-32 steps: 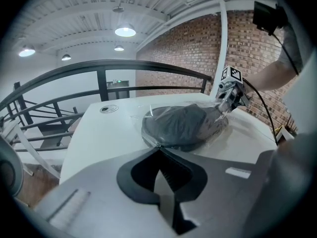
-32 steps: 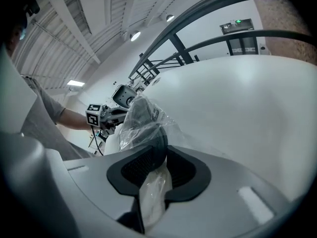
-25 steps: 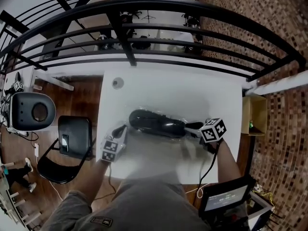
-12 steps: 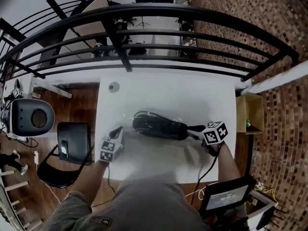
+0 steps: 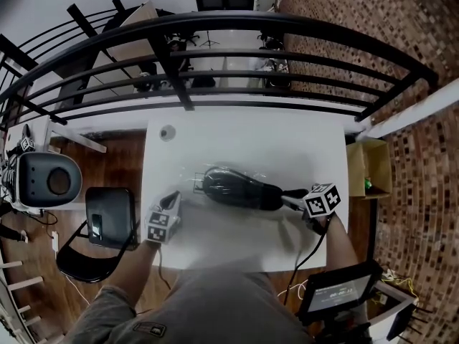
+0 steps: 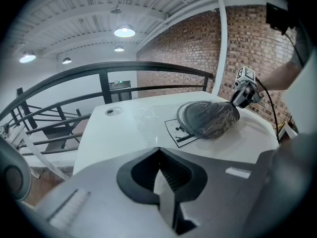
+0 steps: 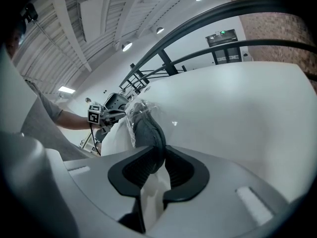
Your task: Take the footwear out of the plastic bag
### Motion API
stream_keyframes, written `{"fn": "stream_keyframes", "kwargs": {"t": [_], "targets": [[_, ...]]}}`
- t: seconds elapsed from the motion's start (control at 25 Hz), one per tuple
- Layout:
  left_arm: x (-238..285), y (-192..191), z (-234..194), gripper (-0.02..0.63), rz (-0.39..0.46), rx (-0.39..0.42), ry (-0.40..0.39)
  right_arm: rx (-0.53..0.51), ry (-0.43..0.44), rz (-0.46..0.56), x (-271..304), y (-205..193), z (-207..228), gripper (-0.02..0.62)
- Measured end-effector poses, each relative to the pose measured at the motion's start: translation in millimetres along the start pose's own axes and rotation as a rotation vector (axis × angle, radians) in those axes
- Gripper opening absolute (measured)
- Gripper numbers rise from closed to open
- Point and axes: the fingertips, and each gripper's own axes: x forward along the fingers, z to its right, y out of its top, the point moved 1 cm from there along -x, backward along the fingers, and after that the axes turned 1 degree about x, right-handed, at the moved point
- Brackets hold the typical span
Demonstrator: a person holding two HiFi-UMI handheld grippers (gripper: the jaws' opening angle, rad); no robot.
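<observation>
- Nearest the person, the left gripper (image 5: 176, 198) sits low over the near left part of the white surface (image 5: 244, 138). Its jaws are pressed fully together. As far as its own view shows, they pinch a thin edge of clear film from the plastic bag (image 6: 146, 125).
- On the near right, the right gripper (image 7: 163, 163) points in from the surface's right side. Its jaws are only slightly apart and are clamped on the rim at one end of the dark shoe (image 5: 238, 187), which fills the gap between the pads.
- The shoe lies on its side about the middle of the surface, between the two grippers. It is much closer to the right gripper and apart from the left. Crinkled film covers most of it, and the rest of the bag lies flat toward the left gripper. A white printed label (image 6: 177, 133) sits beside the shoe.
- Farther back, a small round disc (image 5: 167, 132) lies near the far left corner of the surface.
- To the left, off the surface, a black chair (image 5: 107, 217) stands on the wood floor. To the right stands an open cardboard box (image 5: 369, 167).
- Beyond the far edge runs a black railing (image 5: 215, 24).
</observation>
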Motion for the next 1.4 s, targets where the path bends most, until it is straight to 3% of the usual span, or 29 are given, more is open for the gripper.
{"fn": "stream_keyframes", "kwargs": {"t": [0.36, 0.56, 0.84, 0.92, 1.16, 1.4], "targets": [[-0.4, -0.9, 0.3, 0.002, -0.008, 0.018, 0.008, -0.081, -0.035, -0.058, 7.6, -7.8, 2.1, 0.104], [1.3, -3.3, 0.6, 0.002, -0.012, 0.035, 0.017, -0.128, -0.009, -0.081, 12.0, -8.8, 1.1, 0.126], [3.9, -5.4, 2.8, 0.002, -0.025, 0.053, 0.016, -0.209, -0.066, -0.130, 15.9, -7.3, 11.4, 0.241], [4.5, -6.4, 2.7, 0.002, -0.026, 0.055, 0.016, -0.258, -0.072, -0.146, 16.0, -2.0, 8.5, 0.244], [6.0, -7.8, 3.1, 0.002, -0.031, 0.066, 0.020, -0.374, -0.001, -0.222, 29.2, 16.9, -7.3, 0.265], [7.2, -8.1, 3.6, 0.002, -0.026, 0.061, 0.024, -0.419, 0.072, -0.333, 45.1, 22.1, -10.9, 0.281]]}}
